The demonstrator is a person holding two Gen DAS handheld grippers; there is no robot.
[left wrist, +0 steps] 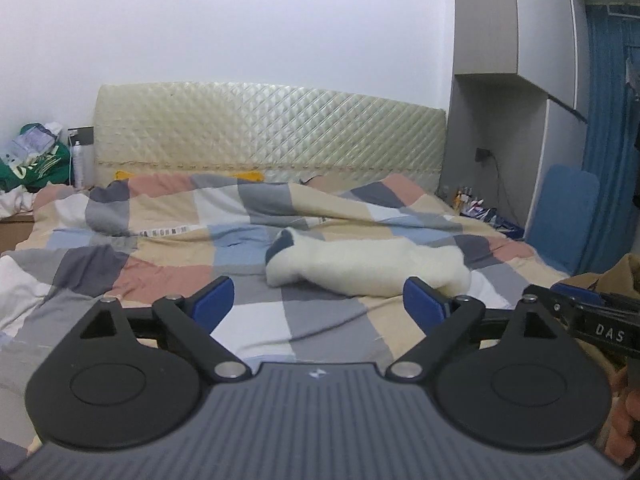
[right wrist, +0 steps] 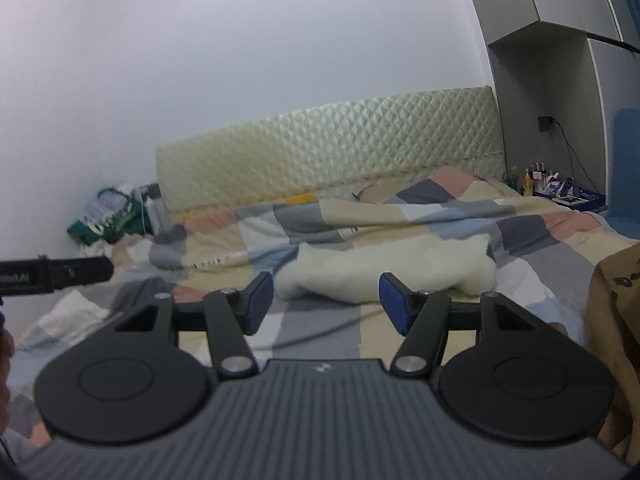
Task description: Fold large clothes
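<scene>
Ahead of both grippers, bare checked quilt [left wrist: 328,320] lies open up to the cream garment [left wrist: 372,266]. A tan cloth [right wrist: 616,300] crowds the right side.

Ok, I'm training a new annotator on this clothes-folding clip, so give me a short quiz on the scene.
1. True or false: the fluffy cream fleece garment lies on the patchwork checked quilt.
2. Is anything held between the left gripper fingers?
3. Which stands behind the bed: A) a quilted cream headboard, B) a window, C) a mirror?

Key: 1 true; 2 no, they stand open and empty; 3 A.
</scene>
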